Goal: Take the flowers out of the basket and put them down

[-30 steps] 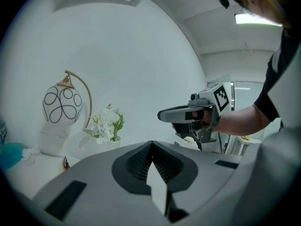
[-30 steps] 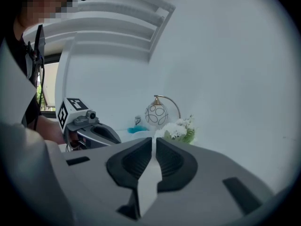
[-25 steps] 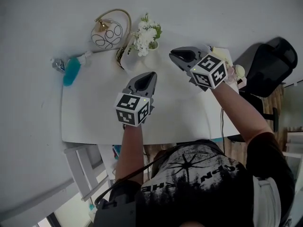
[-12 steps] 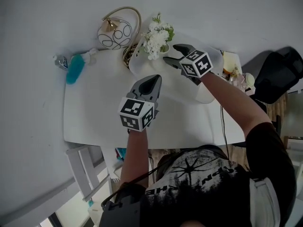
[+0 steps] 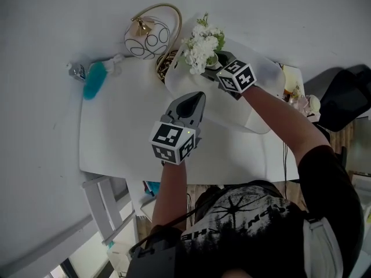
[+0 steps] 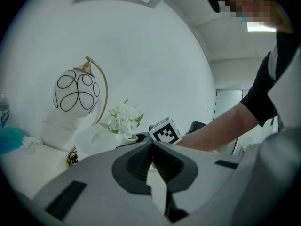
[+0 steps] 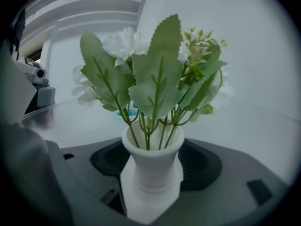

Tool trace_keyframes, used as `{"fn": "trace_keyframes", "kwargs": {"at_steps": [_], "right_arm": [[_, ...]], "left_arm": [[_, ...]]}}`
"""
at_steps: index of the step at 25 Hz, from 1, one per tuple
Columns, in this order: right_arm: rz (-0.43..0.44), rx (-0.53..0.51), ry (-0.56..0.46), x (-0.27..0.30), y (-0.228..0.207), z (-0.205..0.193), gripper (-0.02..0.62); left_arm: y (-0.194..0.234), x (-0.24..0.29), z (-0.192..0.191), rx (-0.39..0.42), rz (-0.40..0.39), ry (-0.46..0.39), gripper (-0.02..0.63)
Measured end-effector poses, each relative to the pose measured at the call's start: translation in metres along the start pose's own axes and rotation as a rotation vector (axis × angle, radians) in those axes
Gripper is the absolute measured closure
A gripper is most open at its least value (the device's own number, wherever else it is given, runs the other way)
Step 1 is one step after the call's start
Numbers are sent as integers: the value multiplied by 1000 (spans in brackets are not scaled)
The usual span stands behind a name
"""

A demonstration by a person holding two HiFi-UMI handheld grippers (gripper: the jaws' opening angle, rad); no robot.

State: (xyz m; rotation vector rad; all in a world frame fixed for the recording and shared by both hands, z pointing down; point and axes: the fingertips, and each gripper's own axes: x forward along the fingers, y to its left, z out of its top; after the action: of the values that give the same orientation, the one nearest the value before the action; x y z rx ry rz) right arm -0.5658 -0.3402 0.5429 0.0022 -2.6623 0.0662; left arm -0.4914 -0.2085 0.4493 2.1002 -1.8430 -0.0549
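The right gripper [image 5: 215,64] has moved from the right to the far flowers [image 5: 203,44], jaws opening around their upright vase [image 7: 153,166], stems vertical. The left gripper [image 5: 199,96] has its jaws closed, empty.

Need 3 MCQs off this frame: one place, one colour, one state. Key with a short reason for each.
1. Where is the flower vase?
A) on the floor
B) between the right gripper's jaws
C) on a shelf

2. What colour is the vase?
A) red
B) black
C) white

3. How do the left gripper's jaws stand?
A) together, nothing between them
B) wide apart
C) clamped on a stem

Key:
1 B: the right gripper view shows the vase upright between that gripper's jaws, which are opening, with the pads off it.
2 C: its rim and neck show white in the right gripper view.
3 A: the left gripper view shows the tips meeting, with nothing between them.
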Motion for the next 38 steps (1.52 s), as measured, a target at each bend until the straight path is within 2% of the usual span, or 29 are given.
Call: {"fn": "trace_keyframes", "kwargs": {"at_steps": [4, 6, 23, 29, 38], "right_arm": [[0, -12, -30, 5, 1, 1, 293], [-1, -23, -38, 6, 0, 1, 342], [41, -74, -13, -11, 20, 9, 348], [59, -70, -21, -36, 35, 22, 348], [30, -64, -53, -95, 55, 41, 348]], "left_arm": [[0, 1, 1, -4, 2, -10, 595], [1, 1, 2, -7, 6, -16, 595], [-2, -7, 6, -12, 33, -28, 595], [-17, -14, 9, -3, 25, -24, 595], [-51, -35, 10, 34, 7, -19, 595]]}}
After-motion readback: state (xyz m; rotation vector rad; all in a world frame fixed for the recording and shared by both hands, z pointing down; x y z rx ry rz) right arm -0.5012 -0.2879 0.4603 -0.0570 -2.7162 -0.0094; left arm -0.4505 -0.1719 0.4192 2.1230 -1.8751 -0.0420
